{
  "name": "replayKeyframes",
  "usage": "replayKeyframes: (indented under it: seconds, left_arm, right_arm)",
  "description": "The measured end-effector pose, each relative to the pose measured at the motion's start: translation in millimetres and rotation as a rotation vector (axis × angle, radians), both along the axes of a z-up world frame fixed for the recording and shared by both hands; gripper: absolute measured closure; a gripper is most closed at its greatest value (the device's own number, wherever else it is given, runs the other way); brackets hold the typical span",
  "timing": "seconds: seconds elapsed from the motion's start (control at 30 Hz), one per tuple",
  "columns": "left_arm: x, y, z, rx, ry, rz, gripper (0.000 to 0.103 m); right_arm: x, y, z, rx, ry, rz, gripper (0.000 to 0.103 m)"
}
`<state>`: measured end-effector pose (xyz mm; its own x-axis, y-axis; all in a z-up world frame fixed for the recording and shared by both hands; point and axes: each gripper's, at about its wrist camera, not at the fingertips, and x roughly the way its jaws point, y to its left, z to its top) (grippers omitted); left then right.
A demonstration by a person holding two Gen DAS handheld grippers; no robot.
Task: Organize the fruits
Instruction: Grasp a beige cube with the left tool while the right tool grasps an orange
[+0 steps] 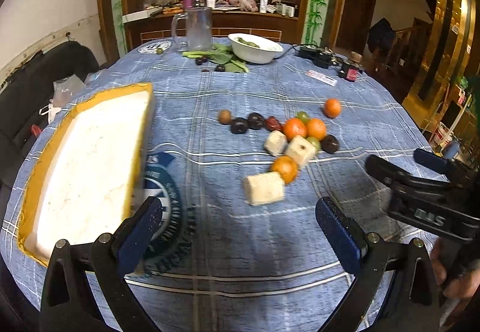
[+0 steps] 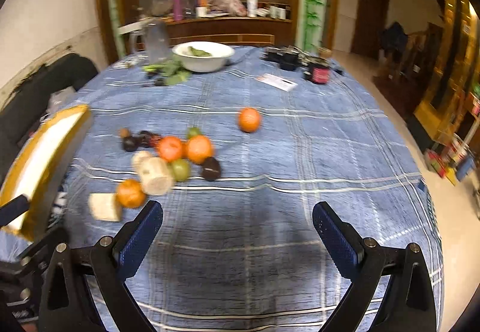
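Note:
A cluster of fruit lies mid-table: oranges (image 1: 295, 128) (image 2: 170, 148), dark plums (image 1: 239, 125), green grapes (image 1: 303, 116), a red date (image 1: 273, 123) and pale cake-like blocks (image 1: 264, 188) (image 2: 156, 176). One orange (image 1: 332, 107) (image 2: 249, 119) lies apart, farther back. A white foam tray with yellow edges (image 1: 90, 164) (image 2: 45, 152) sits at the left. My left gripper (image 1: 240, 230) is open and empty, just short of the nearest block. My right gripper (image 2: 237, 227) is open and empty, to the right of the cluster; it shows in the left wrist view (image 1: 420, 194).
At the table's far end stand a glass mug (image 1: 198, 29), a white bowl with greens (image 1: 255, 47) (image 2: 204, 56), loose leaves, black chargers (image 1: 315, 56), a dark jar (image 1: 349, 69) and a card (image 2: 277, 81). A black chair (image 1: 36, 92) is at the left.

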<state>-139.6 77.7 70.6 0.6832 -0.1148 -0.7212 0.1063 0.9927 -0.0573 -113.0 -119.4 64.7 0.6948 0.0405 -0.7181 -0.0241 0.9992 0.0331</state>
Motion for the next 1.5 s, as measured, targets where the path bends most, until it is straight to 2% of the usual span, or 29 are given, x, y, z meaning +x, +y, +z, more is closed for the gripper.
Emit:
replayKeyframes:
  seconds: [0.07,0.17,0.23,0.37,0.47,0.67,0.7,0.8,0.87,0.9,1.0,1.17,1.3,1.33,1.37,1.4,1.5]
  left_arm:
    - [5,17,4,-0.008,-0.011,0.043,0.001]
    - [10,51,13,-0.061,-0.034,0.124,0.001]
    - [14,73,15,-0.093,-0.046,0.166,0.001]
    - [20,86,12,-0.115,-0.038,0.187,0.001]
    - [25,71,4,-0.131,-0.018,0.11,0.001]
    - [34,14,-13,-0.103,0.033,-0.135,0.001]
    - [34,9,-16,-0.109,0.04,-0.164,0.002]
    - [40,-2,-23,-0.118,0.063,-0.231,0.017]
    - [47,-4,-29,-0.117,0.086,-0.247,0.024]
    - [49,-4,-32,-0.118,0.094,-0.252,0.025]
    - [57,-6,-39,-0.13,0.116,-0.285,0.025]
    - [64,-19,-52,-0.083,0.172,-0.336,0.025]
    - [65,-22,-57,-0.084,0.179,-0.345,0.025]
    - [64,-21,-57,-0.086,0.176,-0.339,0.034]
    - [64,-20,-57,-0.081,0.169,-0.328,0.055]
    - [64,-17,-56,-0.083,0.168,-0.319,0.059]
    - [65,-9,-55,-0.131,0.171,-0.299,0.059]
  right_arm:
    - [-2,6,7,-0.007,-0.021,0.032,0.002]
    - [-9,12,17,-0.061,-0.108,0.068,0.002]
    - [-5,11,13,-0.077,-0.087,0.064,0.002]
    - [8,1,0,-0.021,-0.025,0.056,0.002]
    - [16,-2,-7,0.03,0.0,0.074,0.002]
    - [28,2,-10,0.126,0.011,0.143,0.006]
    - [33,0,-12,0.144,0.019,0.14,0.01]
    - [50,-11,-19,0.191,0.059,0.122,0.025]
    - [60,-19,-22,0.225,0.078,0.106,0.03]
    - [67,-21,-23,0.241,0.082,0.099,0.031]
    - [83,-21,-23,0.283,0.087,0.105,0.031]
    - [111,-7,-35,0.288,0.136,0.135,0.031]
    - [123,-1,-46,0.3,0.175,0.155,0.041]
    - [125,0,-48,0.309,0.186,0.159,0.046]
    - [126,0,-50,0.321,0.19,0.163,0.046]
    - [126,0,-51,0.34,0.192,0.164,0.05]
    - [124,-2,-51,0.359,0.193,0.168,0.061]
